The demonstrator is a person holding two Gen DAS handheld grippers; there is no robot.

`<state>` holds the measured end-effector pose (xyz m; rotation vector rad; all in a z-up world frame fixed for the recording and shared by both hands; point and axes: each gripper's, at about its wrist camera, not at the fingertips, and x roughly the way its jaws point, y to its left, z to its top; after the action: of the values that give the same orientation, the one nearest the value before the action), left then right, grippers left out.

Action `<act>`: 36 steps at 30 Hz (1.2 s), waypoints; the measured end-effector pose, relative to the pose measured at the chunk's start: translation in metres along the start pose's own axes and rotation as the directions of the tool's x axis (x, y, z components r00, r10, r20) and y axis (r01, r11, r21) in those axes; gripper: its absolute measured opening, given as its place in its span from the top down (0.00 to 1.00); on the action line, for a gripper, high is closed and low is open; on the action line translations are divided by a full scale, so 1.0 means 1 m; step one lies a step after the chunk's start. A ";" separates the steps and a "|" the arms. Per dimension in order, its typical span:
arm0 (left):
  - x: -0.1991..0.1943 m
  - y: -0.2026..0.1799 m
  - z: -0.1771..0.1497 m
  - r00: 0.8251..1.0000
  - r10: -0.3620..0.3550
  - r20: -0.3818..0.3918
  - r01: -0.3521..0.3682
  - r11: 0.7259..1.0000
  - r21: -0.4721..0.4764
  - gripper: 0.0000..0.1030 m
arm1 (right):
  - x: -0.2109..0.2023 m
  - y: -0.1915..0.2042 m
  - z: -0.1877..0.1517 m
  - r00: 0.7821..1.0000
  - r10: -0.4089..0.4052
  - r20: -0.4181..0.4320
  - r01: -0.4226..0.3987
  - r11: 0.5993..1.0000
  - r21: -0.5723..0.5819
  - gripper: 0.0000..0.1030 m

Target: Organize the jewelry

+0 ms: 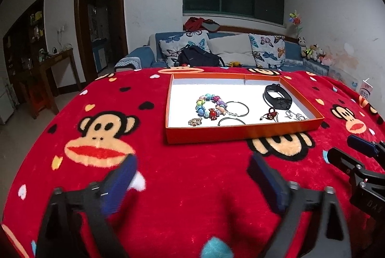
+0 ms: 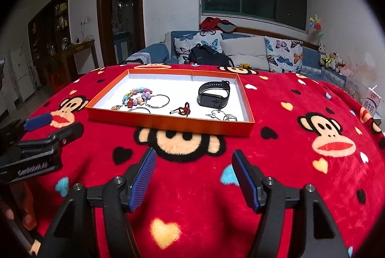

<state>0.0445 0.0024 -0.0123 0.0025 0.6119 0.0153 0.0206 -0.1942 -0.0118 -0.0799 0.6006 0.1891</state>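
Note:
An orange tray [image 1: 240, 131] [image 2: 168, 124] with a white floor lies on the red monkey blanket. In it are a colourful bead bracelet [image 1: 211, 105] [image 2: 137, 95], two thin hoop rings [image 1: 237, 108] [image 2: 160, 98], a small gold brooch [image 1: 195, 122], a black smartwatch [image 1: 278, 98] [image 2: 214, 94], a red charm [image 1: 270, 113] [image 2: 184, 110] and silver pieces [image 1: 297, 116] [image 2: 225, 116]. My left gripper [image 1: 193, 167] is open and empty, short of the tray. My right gripper [image 2: 193, 161] is open and empty, also short of the tray.
The red blanket [image 1: 168, 185] [image 2: 288, 161] covers the table. A milk carton [image 1: 365, 90] [image 2: 371, 102] stands at the right edge. A sofa with cushions and a black backpack [image 1: 199, 57] is behind. The right gripper shows at the left wrist view's right edge [image 1: 349, 149].

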 end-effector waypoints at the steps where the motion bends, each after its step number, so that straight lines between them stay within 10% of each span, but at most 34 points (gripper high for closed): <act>1: -0.003 -0.001 -0.001 1.000 0.004 0.014 -0.004 1.000 0.004 0.00 | -0.001 -0.001 0.000 1.000 0.000 0.003 0.000 1.000 0.004 0.30; 36: -0.007 0.000 -0.002 0.999 0.029 0.032 -0.029 1.000 0.009 0.00 | -0.003 -0.004 0.001 1.000 -0.007 0.011 0.007 1.000 0.026 0.22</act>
<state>0.0379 0.0024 -0.0100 0.0211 0.5803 0.0406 0.0194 -0.1987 -0.0096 -0.0557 0.5919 0.1750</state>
